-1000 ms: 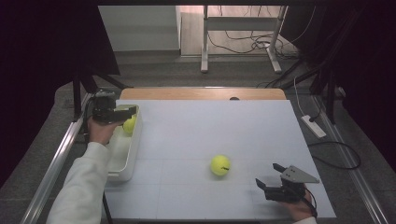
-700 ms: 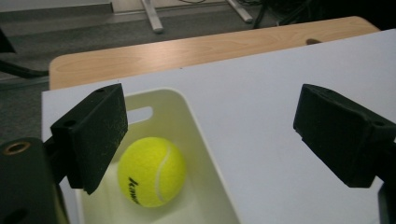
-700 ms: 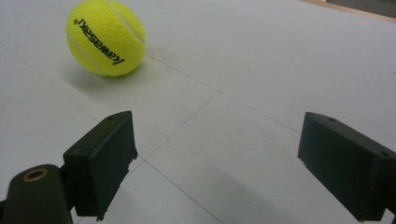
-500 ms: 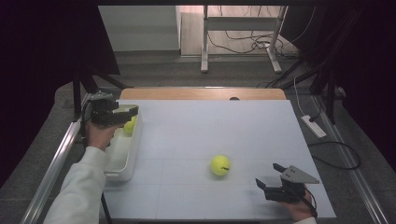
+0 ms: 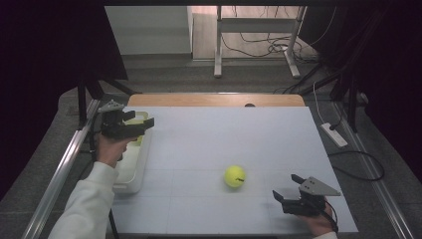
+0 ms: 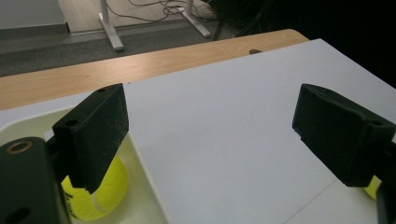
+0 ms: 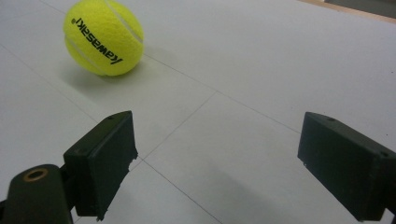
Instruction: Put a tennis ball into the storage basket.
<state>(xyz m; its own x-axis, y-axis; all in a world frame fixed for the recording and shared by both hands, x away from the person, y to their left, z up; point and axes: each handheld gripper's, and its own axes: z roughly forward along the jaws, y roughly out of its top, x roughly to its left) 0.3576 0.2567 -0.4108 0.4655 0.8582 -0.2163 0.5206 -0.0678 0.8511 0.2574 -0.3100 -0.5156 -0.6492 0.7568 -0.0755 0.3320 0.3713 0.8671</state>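
One yellow tennis ball [image 5: 234, 176] lies on the white table top, right of centre; it sits large at the upper left [image 7: 103, 37] of the right gripper view. My right gripper [image 5: 286, 188] rests low near the front right edge, a short way from that ball, open and empty [image 7: 219, 135]. A second tennis ball [image 6: 93, 196] lies in the white tray [image 5: 127, 186] at the table's left side. My left gripper [image 5: 138, 119] hovers over the tray's far end, jaws wide apart with nothing between them [image 6: 212, 112]. A sliver of the table ball [image 6: 372, 186] peeks from behind its right jaw.
A wooden strip [image 5: 214, 100] borders the table's far edge. A metal rail [image 5: 59, 174] runs along the left side beyond the tray. A power strip [image 5: 334, 135] and cables lie on the floor to the right. A white-sleeved forearm [image 5: 84, 209] reaches in at the lower left.
The left gripper has shifted slightly right over the tray, and the ball near its jaws now lies in the tray. The right gripper and the table ball have stayed put.
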